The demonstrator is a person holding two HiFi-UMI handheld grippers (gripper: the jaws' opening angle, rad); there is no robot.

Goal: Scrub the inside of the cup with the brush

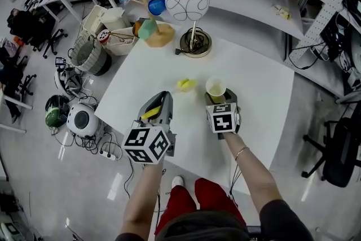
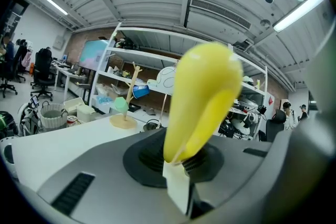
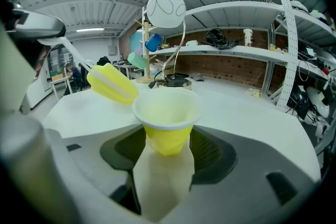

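Observation:
A small yellow cup [image 1: 215, 88] with a white rim stands upright between the jaws of my right gripper [image 1: 218, 99], which is shut on its lower part. The right gripper view shows the cup [image 3: 167, 115] mouth up and empty above that gripper [image 3: 164, 157]. My left gripper [image 1: 160, 101] is shut on the yellow brush [image 1: 150, 113]. The brush's head [image 1: 186, 84] hovers just left of the cup, outside it. The left gripper view shows the brush's thick handle [image 2: 202, 99] rising from the left gripper [image 2: 181, 168]. The brush head [image 3: 112, 83] sits left of the cup's rim.
The white table [image 1: 259, 87] carries a globe lamp [image 1: 188, 1] on a round base [image 1: 196, 42] at the far edge. A wooden stand with mugs [image 1: 152, 28] is beside it. A basket [image 1: 90, 56], helmets and cables lie on the floor at left.

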